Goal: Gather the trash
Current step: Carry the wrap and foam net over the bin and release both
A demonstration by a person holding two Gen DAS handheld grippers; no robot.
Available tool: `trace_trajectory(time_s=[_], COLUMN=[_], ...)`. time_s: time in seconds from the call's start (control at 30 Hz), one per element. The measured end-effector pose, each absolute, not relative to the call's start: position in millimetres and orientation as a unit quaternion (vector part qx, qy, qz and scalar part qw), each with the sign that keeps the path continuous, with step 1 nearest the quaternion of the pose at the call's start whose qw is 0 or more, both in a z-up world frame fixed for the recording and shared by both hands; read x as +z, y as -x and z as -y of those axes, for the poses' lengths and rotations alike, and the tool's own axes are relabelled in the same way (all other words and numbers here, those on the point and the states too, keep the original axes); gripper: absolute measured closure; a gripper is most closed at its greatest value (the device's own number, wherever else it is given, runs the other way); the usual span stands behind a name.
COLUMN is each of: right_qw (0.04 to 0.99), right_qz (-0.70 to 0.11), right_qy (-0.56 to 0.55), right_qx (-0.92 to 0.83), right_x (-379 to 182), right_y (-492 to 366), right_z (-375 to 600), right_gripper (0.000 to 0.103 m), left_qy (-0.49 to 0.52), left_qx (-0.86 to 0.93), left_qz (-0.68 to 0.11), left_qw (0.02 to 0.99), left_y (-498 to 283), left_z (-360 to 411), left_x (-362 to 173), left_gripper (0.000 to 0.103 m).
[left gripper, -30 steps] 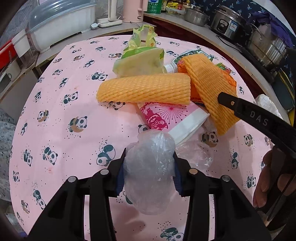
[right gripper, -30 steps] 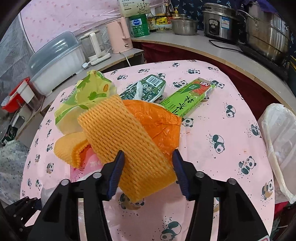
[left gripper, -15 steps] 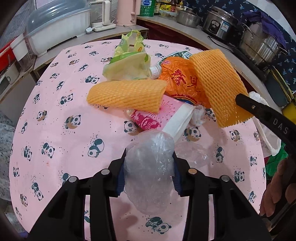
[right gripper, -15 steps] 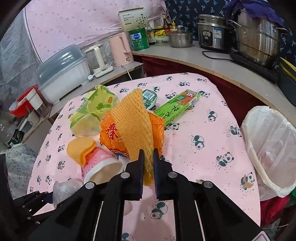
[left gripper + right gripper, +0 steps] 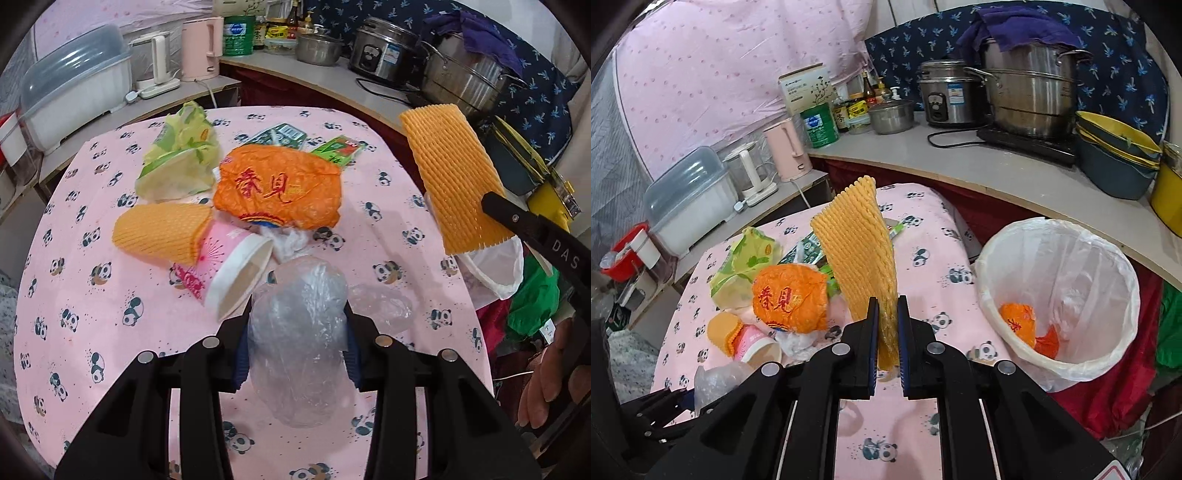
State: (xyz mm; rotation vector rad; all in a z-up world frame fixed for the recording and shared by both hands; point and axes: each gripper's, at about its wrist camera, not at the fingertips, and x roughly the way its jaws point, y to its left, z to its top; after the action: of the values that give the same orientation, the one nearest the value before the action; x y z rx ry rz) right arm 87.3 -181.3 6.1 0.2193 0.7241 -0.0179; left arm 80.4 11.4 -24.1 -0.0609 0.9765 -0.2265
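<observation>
My left gripper (image 5: 297, 325) is shut on a crumpled clear plastic bag (image 5: 299, 332), held above the pink panda tablecloth (image 5: 74, 295). My right gripper (image 5: 887, 325) is shut on an orange foam net sleeve (image 5: 858, 251), lifted upright off the table; the sleeve also shows at the right of the left wrist view (image 5: 450, 173). On the table lie an orange wrapper (image 5: 277, 184), a second foam sleeve (image 5: 159, 236), a pink paper cup (image 5: 229, 266), a green-yellow bag (image 5: 181, 166) and green packets (image 5: 336, 151). A white-lined trash bin (image 5: 1060, 295) stands right of the table, with orange trash inside.
A curved counter (image 5: 960, 162) behind the table carries steel pots, a rice cooker (image 5: 945, 96), a pink kettle (image 5: 786, 151) and a covered dish rack (image 5: 690, 199). Stacked bowls (image 5: 1115, 155) sit at the counter's right end. A clear film scrap (image 5: 380, 302) lies by my left fingers.
My right gripper closed on the foam sleeve and lifted it up and right toward the bin. My left gripper, still holding the plastic bag, drew back from the trash pile.
</observation>
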Motion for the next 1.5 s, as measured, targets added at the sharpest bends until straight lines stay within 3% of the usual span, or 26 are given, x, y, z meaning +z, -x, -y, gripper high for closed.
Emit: trace_trajectory(time_s=[0.83,1.3,1.4,1.5], right_qw=[0.904,0.895,0.895,0.897], right_qz=[-0.315,-0.324,-0.326,-0.328], right_qy=[-0.205,-0.22,-0.219,-0.217], right_qx=[-0.201,-0.213,-0.209,-0.204], right_x=[-12.9,-34.8,-36.9,-37.9], right_y=[-12.2,-29.8,-36.7,-44.6], right_z=[389.0,417.5,417.8,416.3], right_gripper=[0.094,0.094,0.094,0.093], left_qy=[-0.055,-0.078,-0.076,-0.077], left_qx=[-0.273,-0.293,-0.29,-0.287], left_qz=[-0.419,-0.436,-0.436,-0.436], left_qw=[0.864,0.847,0.849,0.849], left_y=[-135.6,-165.3,-169.6,-173.4], left_z=[232.1,288.3,287.7,284.4], left_x=[1.9,-25.6,-29.5,-32.2], left_gripper=[0.064,0.061,0.054,0.041])
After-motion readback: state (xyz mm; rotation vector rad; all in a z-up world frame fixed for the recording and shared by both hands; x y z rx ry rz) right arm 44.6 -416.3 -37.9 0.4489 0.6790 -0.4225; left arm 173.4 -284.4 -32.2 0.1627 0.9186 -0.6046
